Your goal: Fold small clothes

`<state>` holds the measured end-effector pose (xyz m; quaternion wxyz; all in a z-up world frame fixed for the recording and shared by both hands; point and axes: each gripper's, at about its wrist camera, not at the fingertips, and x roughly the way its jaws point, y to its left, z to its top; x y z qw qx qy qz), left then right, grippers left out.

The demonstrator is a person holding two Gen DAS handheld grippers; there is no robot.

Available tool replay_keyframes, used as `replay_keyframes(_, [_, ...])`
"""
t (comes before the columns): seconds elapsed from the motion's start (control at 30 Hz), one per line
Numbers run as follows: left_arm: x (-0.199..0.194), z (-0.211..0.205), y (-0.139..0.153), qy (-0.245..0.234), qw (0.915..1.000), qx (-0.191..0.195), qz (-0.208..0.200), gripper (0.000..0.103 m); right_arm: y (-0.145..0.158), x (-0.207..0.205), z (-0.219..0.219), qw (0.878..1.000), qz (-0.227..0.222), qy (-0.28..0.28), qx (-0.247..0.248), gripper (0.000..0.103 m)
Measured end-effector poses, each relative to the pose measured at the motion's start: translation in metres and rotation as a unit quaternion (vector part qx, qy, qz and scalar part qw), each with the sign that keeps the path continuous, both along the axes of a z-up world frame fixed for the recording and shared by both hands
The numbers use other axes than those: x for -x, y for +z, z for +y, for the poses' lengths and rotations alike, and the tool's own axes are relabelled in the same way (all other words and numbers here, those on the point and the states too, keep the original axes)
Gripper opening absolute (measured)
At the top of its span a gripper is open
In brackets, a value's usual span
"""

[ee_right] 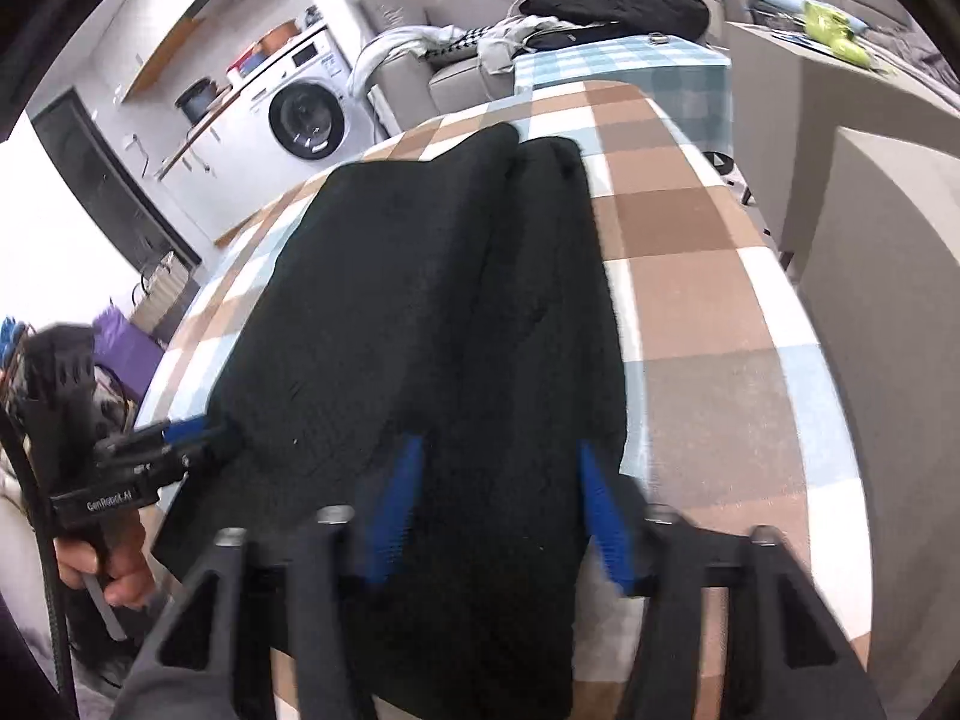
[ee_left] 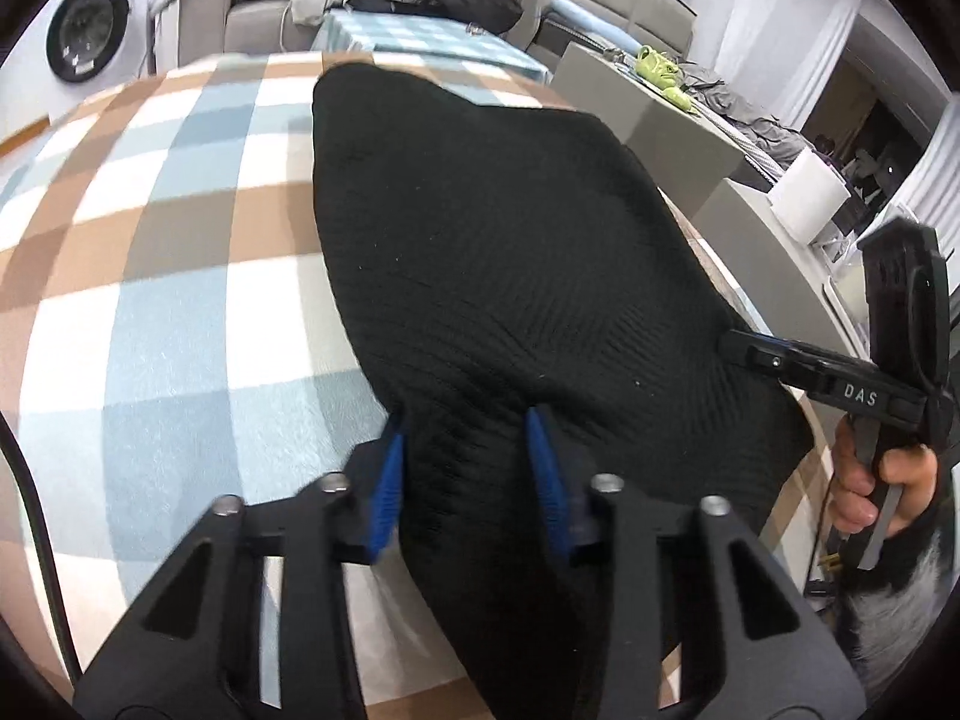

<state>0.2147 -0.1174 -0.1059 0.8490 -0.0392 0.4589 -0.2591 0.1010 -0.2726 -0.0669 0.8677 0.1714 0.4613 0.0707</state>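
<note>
- The black knit garment [ee_left: 510, 252] is being worked on a table covered by a checked cloth [ee_left: 150, 276] in blue, brown and white; in the right wrist view it [ee_right: 420, 312] is seen lying lengthwise away from the near edge, with two long lobes side by side at its far end, possibly trouser legs, though that cannot be settled.
- The near end of the garment is being addressed by both tools at once, so the step in hand is judged to be the taking of the near hem for a fold.
- The left gripper [ee_left: 468, 468] is being held astride a raised ridge of the fabric; its blue pads [ee_left: 387, 480] are seen at the flanks of the ridge, but whether they are pressing it cannot be told.
- The right gripper [ee_right: 495, 504] is being held over the near edge likewise, with cloth between its jaws; a gap seems to show at the right pad [ee_right: 600, 510], so no firm pinch can be claimed.
- In the left wrist view the right gripper [ee_left: 741, 351] is seen with its tip touching the garment's right border, held in a hand [ee_left: 882, 486].
- The next move is judged to call for both grips to be secured evenly, then for the hem to be lifted and carried toward the far end, level, so that no skew is made.
- Slipping of the loose knit is being risked if one side is pinched late.
</note>
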Motion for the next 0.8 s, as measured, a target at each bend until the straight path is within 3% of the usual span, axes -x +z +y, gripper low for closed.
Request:
replay_keyframes(0.17, [-0.008, 0.021, 0.0, 0.025, 0.9997, 0.0, -0.005, 0.023, -0.003, -0.02, 0.014, 1.0, 0.004, 0.002, -0.003, 0.03])
replay_keyframes(0.57, [-0.04, 0.102, -0.002, 0.132, 0.9908, -0.028, -0.013, 0.023, -0.008, -0.092, 0.099, 0.999, -0.009, 0.037, -0.01, 0.03])
replay_keyframes(0.8, [-0.029, 0.11, 0.001, 0.141, 0.9894, -0.031, -0.016, 0.024, 0.004, -0.085, 0.09, 0.999, -0.019, 0.039, -0.002, 0.034])
